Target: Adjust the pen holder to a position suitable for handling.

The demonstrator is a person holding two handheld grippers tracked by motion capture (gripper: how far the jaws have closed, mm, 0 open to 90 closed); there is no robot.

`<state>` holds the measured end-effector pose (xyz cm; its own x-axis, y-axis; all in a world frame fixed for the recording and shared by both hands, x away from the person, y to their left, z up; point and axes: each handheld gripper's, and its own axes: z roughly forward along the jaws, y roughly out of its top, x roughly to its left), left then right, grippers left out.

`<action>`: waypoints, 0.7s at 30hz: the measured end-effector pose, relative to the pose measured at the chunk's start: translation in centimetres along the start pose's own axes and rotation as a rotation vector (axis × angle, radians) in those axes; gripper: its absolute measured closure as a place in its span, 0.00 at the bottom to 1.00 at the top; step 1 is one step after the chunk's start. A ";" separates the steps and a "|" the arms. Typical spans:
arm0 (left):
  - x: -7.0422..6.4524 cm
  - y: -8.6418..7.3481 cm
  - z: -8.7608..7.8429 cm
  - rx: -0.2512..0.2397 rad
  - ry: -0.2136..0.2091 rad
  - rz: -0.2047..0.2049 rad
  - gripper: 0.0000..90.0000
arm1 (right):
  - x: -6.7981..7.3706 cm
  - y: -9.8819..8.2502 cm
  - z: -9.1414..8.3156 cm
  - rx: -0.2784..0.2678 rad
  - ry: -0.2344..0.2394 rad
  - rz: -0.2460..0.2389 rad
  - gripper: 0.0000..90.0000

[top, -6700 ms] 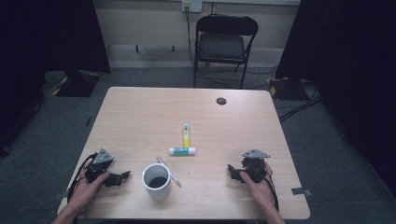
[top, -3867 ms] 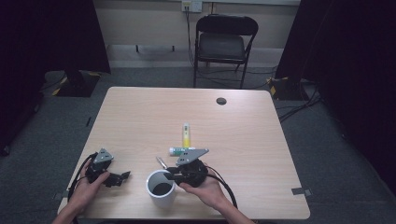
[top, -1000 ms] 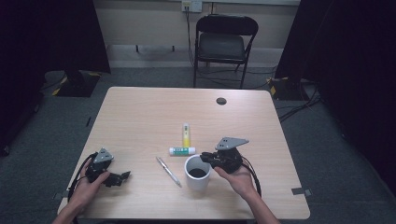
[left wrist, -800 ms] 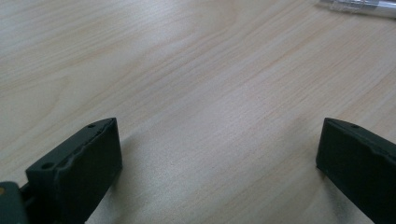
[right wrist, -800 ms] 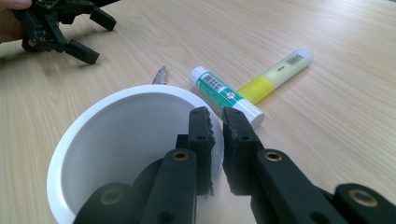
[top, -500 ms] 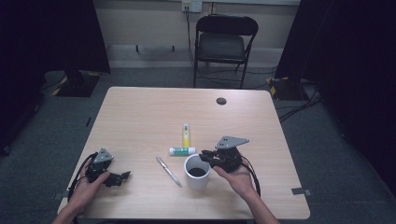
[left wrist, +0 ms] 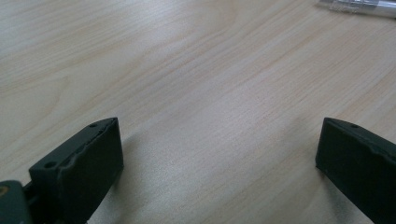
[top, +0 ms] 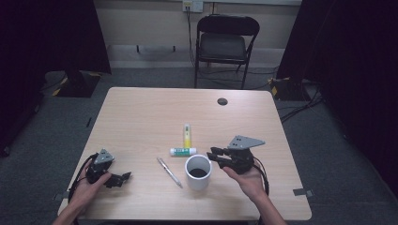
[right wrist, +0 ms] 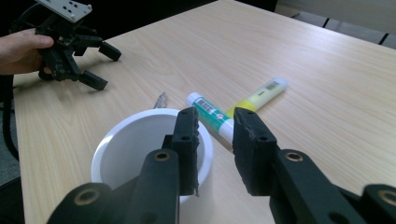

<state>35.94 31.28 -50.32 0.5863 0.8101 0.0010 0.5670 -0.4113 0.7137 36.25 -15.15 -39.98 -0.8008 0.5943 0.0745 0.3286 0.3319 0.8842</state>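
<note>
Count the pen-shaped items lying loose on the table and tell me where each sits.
3. The yellow marker lies at mid-table; the green-and-white tube lies just below it, beside the white cup; the silver pen lies left of the cup.

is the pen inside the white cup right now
No, the pen lies flat on the table just left of the white cup, apart from it.
</note>
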 end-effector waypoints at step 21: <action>-1.8 1.5 -0.9 -0.035 -0.067 0.036 0.20 | -5.1 -8.6 -0.6 0.203 -0.228 0.118 0.53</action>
<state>35.21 29.57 -48.60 0.6438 0.7650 -0.0188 0.5251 -0.4238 0.7380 37.25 -21.48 -47.74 -0.6260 0.7785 0.0461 0.5242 0.3763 0.7640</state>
